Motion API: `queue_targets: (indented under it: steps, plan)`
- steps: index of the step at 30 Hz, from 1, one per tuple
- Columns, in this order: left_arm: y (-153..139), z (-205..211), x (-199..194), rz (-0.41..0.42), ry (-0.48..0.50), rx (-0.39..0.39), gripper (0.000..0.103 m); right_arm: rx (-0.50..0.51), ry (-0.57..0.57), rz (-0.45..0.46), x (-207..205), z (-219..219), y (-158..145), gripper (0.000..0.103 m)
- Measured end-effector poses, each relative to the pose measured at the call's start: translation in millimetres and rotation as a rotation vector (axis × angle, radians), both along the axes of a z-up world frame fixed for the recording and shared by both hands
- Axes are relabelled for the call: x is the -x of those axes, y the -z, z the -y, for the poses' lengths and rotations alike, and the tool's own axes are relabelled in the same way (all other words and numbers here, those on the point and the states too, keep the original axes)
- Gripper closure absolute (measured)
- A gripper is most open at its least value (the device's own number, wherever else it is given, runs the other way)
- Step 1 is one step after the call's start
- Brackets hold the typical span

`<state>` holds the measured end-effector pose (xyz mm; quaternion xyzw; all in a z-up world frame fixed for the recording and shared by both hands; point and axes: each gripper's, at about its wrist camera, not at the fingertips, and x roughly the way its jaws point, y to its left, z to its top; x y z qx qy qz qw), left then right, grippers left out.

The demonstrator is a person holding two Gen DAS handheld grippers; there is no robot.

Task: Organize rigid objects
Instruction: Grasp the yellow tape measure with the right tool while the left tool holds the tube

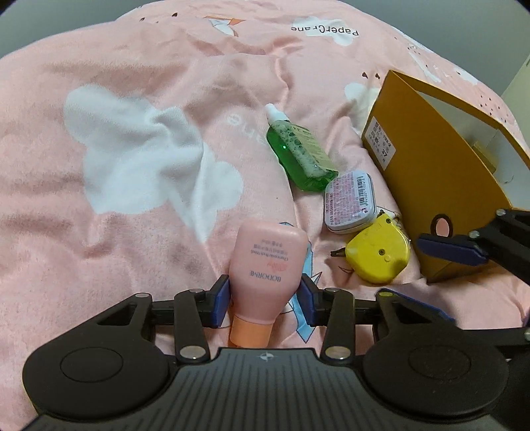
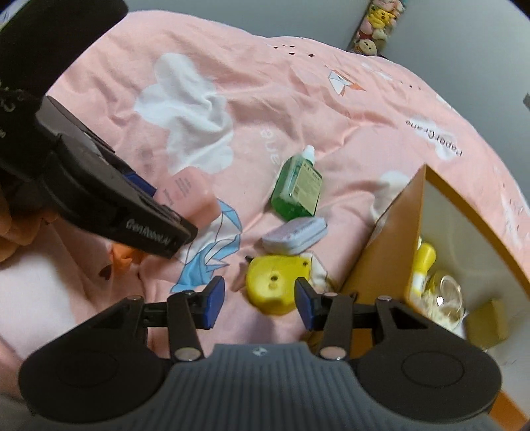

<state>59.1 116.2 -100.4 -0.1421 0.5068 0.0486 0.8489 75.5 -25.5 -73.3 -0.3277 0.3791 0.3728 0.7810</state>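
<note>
My left gripper [image 1: 265,298] is shut on a pink bottle [image 1: 268,258] with an orange cap, its blue pads against both sides of the bottle's lower body. A yellow tape measure [image 2: 271,288] lies on the pink bedsheet [image 2: 265,109]. It is partly between the fingers of my right gripper [image 2: 259,303], which is open, with a gap at the left pad. Behind the tape measure lie a small lilac tin [image 2: 294,235] and a green bottle [image 2: 296,189] with a white cap. The left wrist view shows the tape measure [image 1: 377,255], tin [image 1: 351,202] and green bottle [image 1: 298,155] to the right of the pink bottle.
A mustard cardboard box [image 2: 391,238] stands open on the right, holding a yellow bottle [image 2: 422,265] and a glass jar [image 2: 447,295]. The same box [image 1: 430,172] is right of the tin. The bed is soft and wrinkled. Plush toys [image 2: 374,30] stand by the far wall.
</note>
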Motion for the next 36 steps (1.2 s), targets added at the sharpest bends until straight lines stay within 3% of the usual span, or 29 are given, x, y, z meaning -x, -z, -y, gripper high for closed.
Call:
queue_targets:
  steps: [8, 12, 16, 18, 28, 36]
  plan:
    - [4.8, -3.9, -2.9, -0.006, -0.003, 0.028, 0.054, 0.143, -0.004, 0.103, -4.6, -24.7, 20.7, 0.059]
    - [6.7, -4.7, -4.6, -0.010, 0.001, 0.034, 0.054, 0.187, 0.005, 0.121, -8.4, -31.8, 30.8, 0.048]
    - [8.2, -6.9, -5.5, -0.015, -0.001, 0.043, 0.054, 0.210, 0.012, 0.106, -12.6, -38.0, 40.1, 0.045]
    - [9.8, -7.9, -7.1, -0.020, -0.002, 0.047, 0.054, 0.210, 0.026, 0.078, -15.7, -38.6, 44.4, 0.050]
    - [22.9, -8.6, -22.8, -0.060, 0.002, 0.052, 0.050, 0.167, 0.023, 0.056, -17.3, -36.6, 47.7, 0.049]
    - [9.9, -4.5, -12.7, -0.016, -0.007, 0.042, 0.052, 0.121, 0.004, 0.089, -10.6, -29.7, 36.5, 0.050]
